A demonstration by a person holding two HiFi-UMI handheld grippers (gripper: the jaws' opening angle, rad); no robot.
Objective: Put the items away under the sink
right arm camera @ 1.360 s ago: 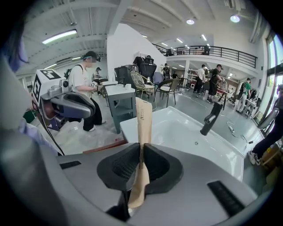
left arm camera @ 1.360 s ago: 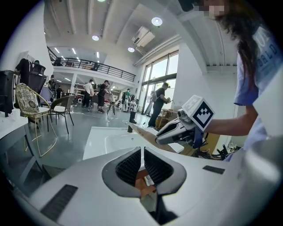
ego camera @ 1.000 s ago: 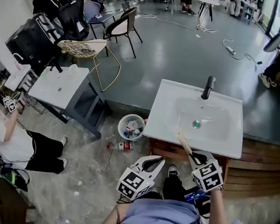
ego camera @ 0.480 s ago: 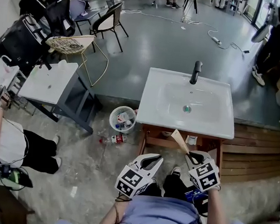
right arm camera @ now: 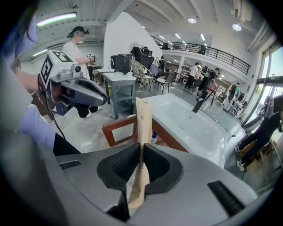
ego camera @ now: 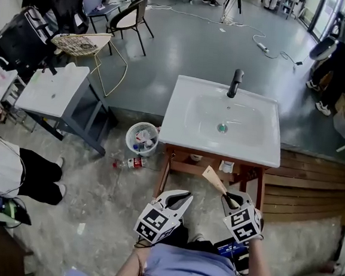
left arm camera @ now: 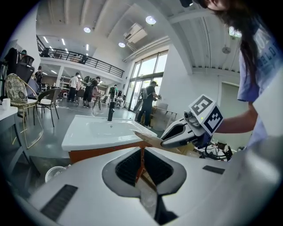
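A white sink (ego camera: 219,150) rests on a wooden frame (ego camera: 185,167) with an open space beneath it. My right gripper (ego camera: 231,199) is shut on a flat tan packet (ego camera: 214,180), whose free end points at the frame's front rail. In the right gripper view the packet (right arm camera: 143,119) stands upright between the pads of the right gripper (right arm camera: 141,150), with the sink (right arm camera: 190,126) beyond. My left gripper (ego camera: 182,198) hovers beside it, to the left, shut with nothing in it. The left gripper view shows the left gripper (left arm camera: 141,150), the right gripper (left arm camera: 177,134) and the packet (left arm camera: 148,137).
A white waste basket (ego camera: 142,141) and a bottle (ego camera: 131,162) lie on the floor left of the frame. Small white items (ego camera: 226,167) sit under the sink. A second washstand (ego camera: 50,90) and a seated person (ego camera: 8,168) are at the left. Wooden decking (ego camera: 312,189) runs to the right.
Both grippers have drawn back from the sink and sunk a little. The packet's tip, earlier over the sink's front rim, now lies in front of the wooden frame below it.
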